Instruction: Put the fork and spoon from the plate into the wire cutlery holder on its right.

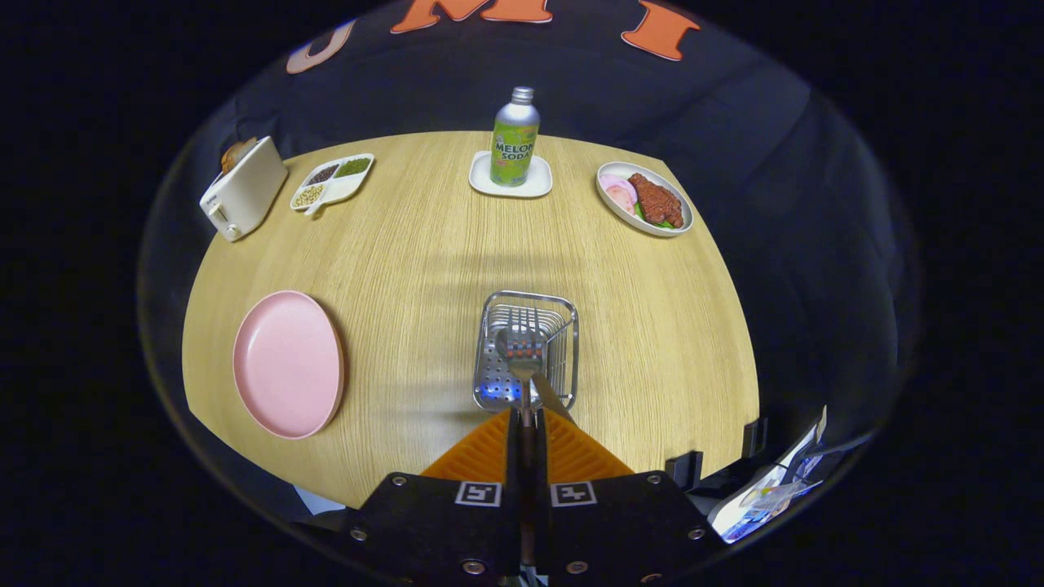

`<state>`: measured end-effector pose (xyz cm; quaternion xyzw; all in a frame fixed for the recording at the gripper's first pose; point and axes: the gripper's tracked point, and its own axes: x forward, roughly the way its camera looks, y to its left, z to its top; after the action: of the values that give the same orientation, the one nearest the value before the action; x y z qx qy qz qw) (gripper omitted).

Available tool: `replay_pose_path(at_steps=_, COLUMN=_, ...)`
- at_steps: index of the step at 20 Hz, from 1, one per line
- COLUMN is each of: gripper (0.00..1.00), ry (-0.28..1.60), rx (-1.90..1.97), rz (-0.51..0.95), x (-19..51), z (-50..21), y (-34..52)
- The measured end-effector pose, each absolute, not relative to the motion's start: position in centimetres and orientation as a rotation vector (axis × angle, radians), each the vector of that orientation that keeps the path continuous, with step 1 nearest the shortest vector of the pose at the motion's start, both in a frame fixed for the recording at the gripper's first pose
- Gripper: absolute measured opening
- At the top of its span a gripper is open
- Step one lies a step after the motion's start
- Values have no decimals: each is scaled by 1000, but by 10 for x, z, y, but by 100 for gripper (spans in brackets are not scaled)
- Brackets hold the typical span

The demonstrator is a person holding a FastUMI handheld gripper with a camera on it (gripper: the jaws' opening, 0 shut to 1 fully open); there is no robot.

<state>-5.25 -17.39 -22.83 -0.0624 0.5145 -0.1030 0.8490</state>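
Fingers [527, 420] tight on one fork [524, 352], perhaps over holder [527, 352].

Bare table [424, 244] around cutlery holder [528, 350], pink plate [287, 363] well left

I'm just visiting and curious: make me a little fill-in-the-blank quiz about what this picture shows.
1. The gripper is shut on a ____.
2. The fork's head hangs over the wire ____.
3. The pink plate left of the cutlery holder is ____.
4. The green bottle stands on a small white ____.

Missing words: fork; cutlery holder; empty; tray
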Motion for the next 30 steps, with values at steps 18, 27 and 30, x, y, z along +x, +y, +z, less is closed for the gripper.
replay_pose_path(at_steps=18, gripper=55, ry=317, rx=-8, rz=-97, x=15, z=-20, y=-126)
replay_pose_path(at_steps=27, gripper=89, ry=-56, rx=-63, rz=-15, x=3, z=97, y=-95)
replay_pose_path(at_steps=30, gripper=92, ry=-117, rx=-56, rz=-15, x=-6, z=115, y=-96)
